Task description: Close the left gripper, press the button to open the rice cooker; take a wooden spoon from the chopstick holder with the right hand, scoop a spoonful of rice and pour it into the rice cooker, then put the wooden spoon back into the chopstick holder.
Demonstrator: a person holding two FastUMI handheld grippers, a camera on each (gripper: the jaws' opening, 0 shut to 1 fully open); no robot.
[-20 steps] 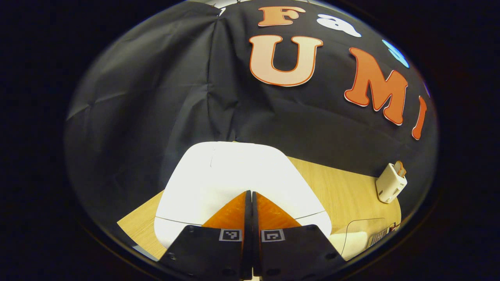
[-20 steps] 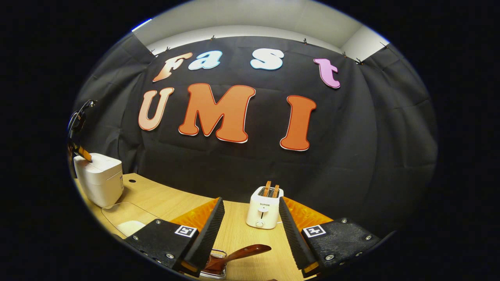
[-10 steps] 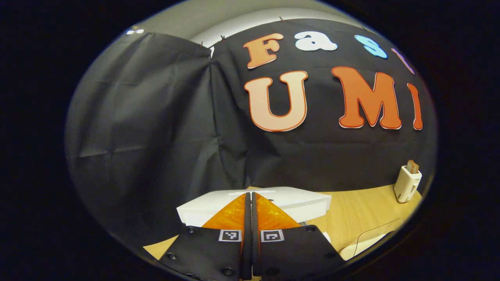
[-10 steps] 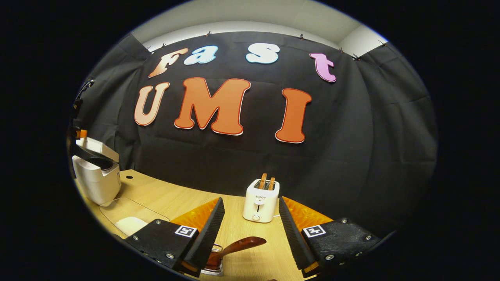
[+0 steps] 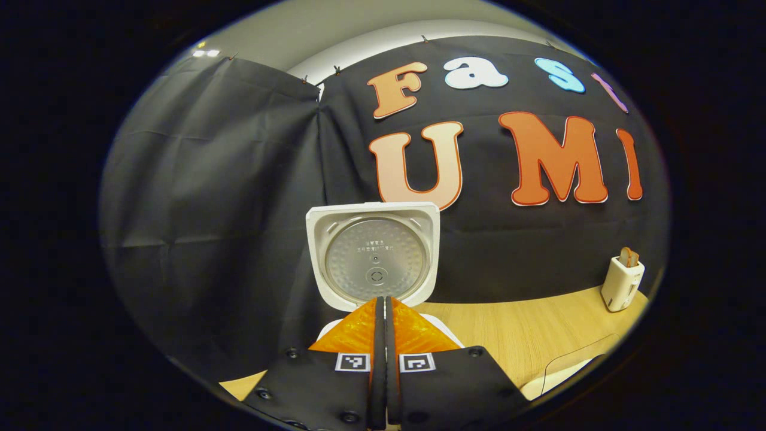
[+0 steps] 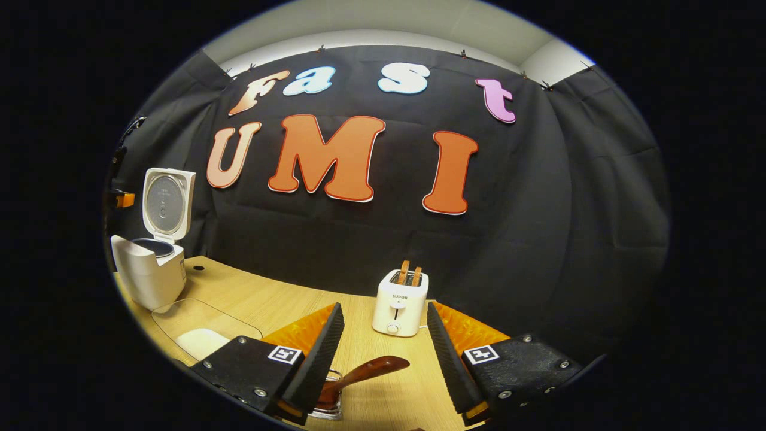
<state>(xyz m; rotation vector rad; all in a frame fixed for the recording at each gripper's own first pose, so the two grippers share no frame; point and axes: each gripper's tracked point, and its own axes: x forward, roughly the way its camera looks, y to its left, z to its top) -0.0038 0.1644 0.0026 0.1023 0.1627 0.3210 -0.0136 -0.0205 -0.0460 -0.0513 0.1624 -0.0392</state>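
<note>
Much of the rice cooker [image 5: 372, 257] hides behind the left tongs [image 5: 381, 305] in the left gripper view; only the raised lid with its round metal inner plate and a sliver of white body beside the fingers can be seen. Those tongs are pressed together with nothing between them. From the right gripper view the rice cooker [image 6: 151, 263] stands at the far left end of the worktop [image 6: 269, 302], lid upright, the dark mouth of the pot open, though what lies in it cannot be made out.

The right tongs [image 6: 383, 347] are spread wide and hold nothing. Below them the chopstick holder [image 6: 330, 400] is cut off at the bottom edge and partly covered by one finger; a wooden spoon [image 6: 365, 371] leans out of it, tilted towards the right. Near the cooker lies a clear container [image 6: 200, 326] with something pale, probably the rice, inside; its outline is faint. A white toaster [image 6: 400, 302] with two slices of toast poking up stands farther back between the fingers.
</note>
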